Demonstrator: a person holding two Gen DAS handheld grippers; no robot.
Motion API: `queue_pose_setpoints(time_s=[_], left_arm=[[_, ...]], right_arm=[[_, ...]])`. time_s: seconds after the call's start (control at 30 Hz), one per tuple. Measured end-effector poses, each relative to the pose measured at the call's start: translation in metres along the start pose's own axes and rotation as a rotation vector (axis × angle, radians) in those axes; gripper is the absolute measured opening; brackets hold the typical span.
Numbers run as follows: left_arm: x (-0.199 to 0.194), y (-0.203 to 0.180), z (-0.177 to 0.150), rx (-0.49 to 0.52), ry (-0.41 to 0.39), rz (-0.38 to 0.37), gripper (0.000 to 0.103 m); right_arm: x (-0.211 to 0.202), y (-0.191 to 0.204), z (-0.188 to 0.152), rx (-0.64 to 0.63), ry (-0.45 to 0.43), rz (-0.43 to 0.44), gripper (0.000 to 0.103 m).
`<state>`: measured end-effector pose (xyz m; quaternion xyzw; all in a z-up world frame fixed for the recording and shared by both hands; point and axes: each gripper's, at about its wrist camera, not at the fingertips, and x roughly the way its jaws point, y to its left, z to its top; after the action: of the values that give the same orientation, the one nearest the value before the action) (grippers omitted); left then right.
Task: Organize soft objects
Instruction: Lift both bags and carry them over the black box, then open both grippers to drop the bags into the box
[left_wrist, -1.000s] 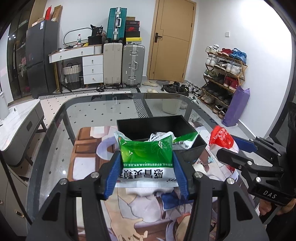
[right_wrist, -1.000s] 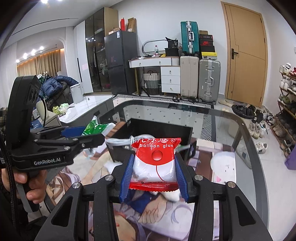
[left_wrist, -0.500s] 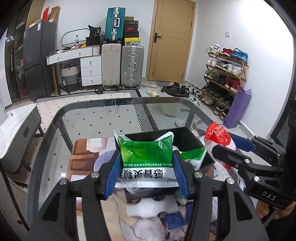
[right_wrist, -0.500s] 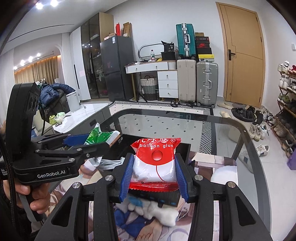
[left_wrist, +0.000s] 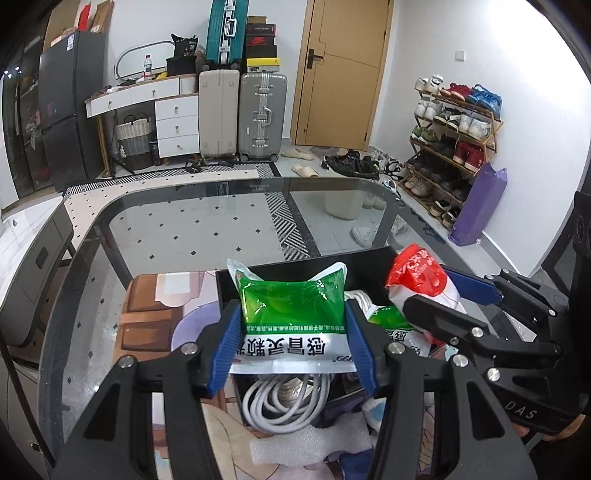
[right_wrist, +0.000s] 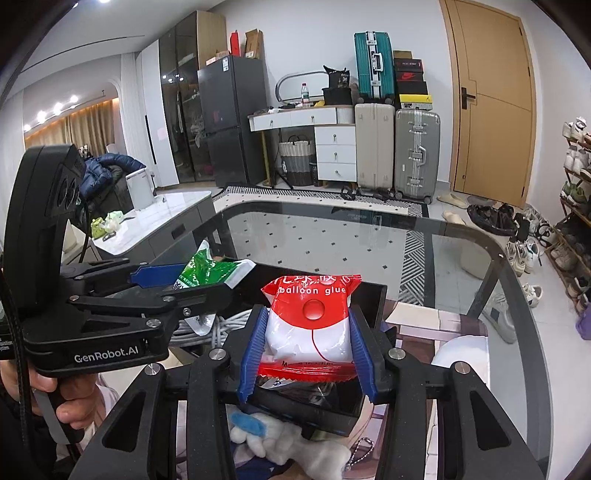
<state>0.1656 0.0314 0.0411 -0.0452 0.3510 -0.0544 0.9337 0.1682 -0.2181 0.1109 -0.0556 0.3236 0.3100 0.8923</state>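
Observation:
My left gripper is shut on a green and white sachet, held above the near part of a black box. In the right wrist view my right gripper is shut on a red and white "balloon glue" packet, hanging over the same black box. Each gripper shows in the other's view: the right gripper at the right with its red packet, the left gripper at the left with its green sachet. Inside the box lie a coiled white cable and another green sachet.
The box stands on a printed mat on a glass table. A white foam piece and a white plush toy lie in front of the box. A hand holds the left gripper's handle.
Both grippers have moved forward over the black box with their packets still held. The box now sits lower and nearer in both views, and its coiled cable shows.

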Motion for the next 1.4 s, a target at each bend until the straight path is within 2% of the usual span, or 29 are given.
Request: queue_pose_setpoints(time_s=[0.27, 0.6, 0.7, 0.77, 0.8, 0.9, 0.97, 1.03, 1.23, 1.4], left_arm=[[0.015, -0.006, 0.0, 0.015, 0.029, -0.004, 0.054], [0.02, -0.004, -0.001, 0.01, 0.037, -0.02, 0.055], [0.019, -0.003, -0.001, 0.014, 0.046, -0.034, 0.059], [0.016, -0.002, -0.004, 0.011, 0.042, -0.029, 0.069], [0.014, -0.001, -0.004, 0.009, 0.035, -0.028, 0.075], [0.004, 0.001, -0.007, 0.005, 0.006, -0.024, 0.085], [-0.005, 0.002, -0.01, 0.0, -0.017, -0.017, 0.091], [-0.012, 0.007, -0.012, -0.012, -0.031, -0.021, 0.097], [-0.029, 0.017, -0.024, -0.051, -0.043, -0.007, 0.098], [-0.037, 0.015, -0.045, -0.017, -0.031, 0.026, 0.098]], right_arm=[[0.02, -0.005, -0.002, -0.017, 0.029, -0.016, 0.044], [0.026, -0.009, -0.002, -0.026, 0.038, -0.018, 0.045], [0.02, -0.009, -0.002, -0.026, 0.023, -0.018, 0.057], [0.014, -0.01, -0.005, -0.028, 0.014, -0.038, 0.08], [0.011, -0.011, -0.006, -0.029, 0.008, -0.05, 0.084], [0.0, -0.016, -0.011, -0.015, 0.005, -0.068, 0.089], [-0.007, -0.019, -0.016, 0.004, 0.007, -0.077, 0.1], [-0.015, -0.022, -0.021, 0.02, 0.012, -0.072, 0.102], [-0.028, -0.023, -0.039, 0.046, 0.036, -0.069, 0.102], [-0.036, -0.016, -0.054, 0.087, 0.058, -0.033, 0.102]])
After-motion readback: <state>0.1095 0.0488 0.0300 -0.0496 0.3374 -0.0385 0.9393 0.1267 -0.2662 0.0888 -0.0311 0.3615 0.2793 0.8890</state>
